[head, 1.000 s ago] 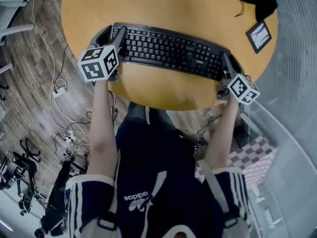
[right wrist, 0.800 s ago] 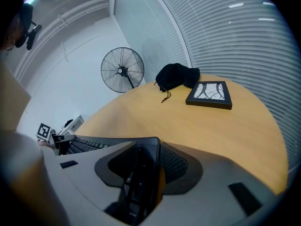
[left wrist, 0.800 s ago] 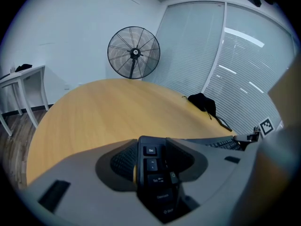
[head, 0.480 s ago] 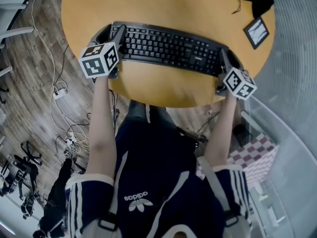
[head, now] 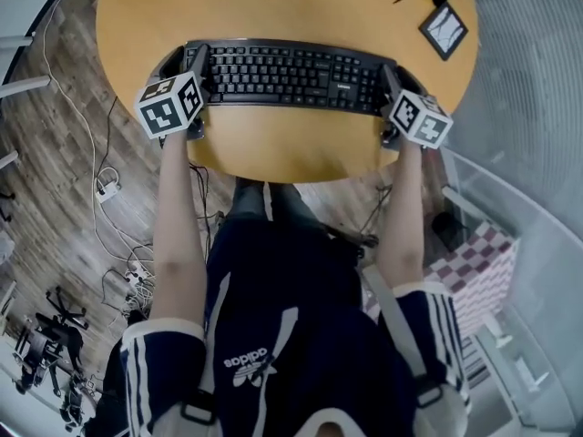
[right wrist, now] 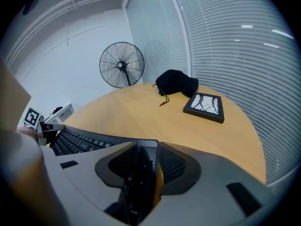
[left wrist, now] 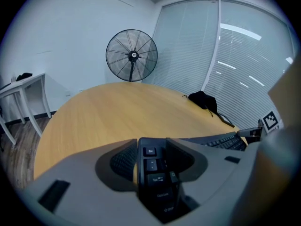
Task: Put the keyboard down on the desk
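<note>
A long black keyboard [head: 287,75] stretches across the near part of the round wooden desk [head: 273,7], held at both ends. My left gripper [head: 193,66] is shut on its left end, where the Esc key column [left wrist: 155,173] sits pinched between the jaws. My right gripper [head: 390,85] is shut on its right end [right wrist: 138,182]. In the head view the keyboard lies level and parallel to the near desk edge; I cannot tell if it touches the wood.
A black-framed picture [head: 444,30] [right wrist: 205,106] lies at the desk's far right beside a black pouch [right wrist: 175,84] [left wrist: 203,99]. A standing fan [left wrist: 131,55] [right wrist: 121,65] is beyond the desk. Cables [head: 109,167] run over the floor at left.
Both grippers have carried the keyboard farther onto the desk, and it has turned from slanted to level with the near edge.
</note>
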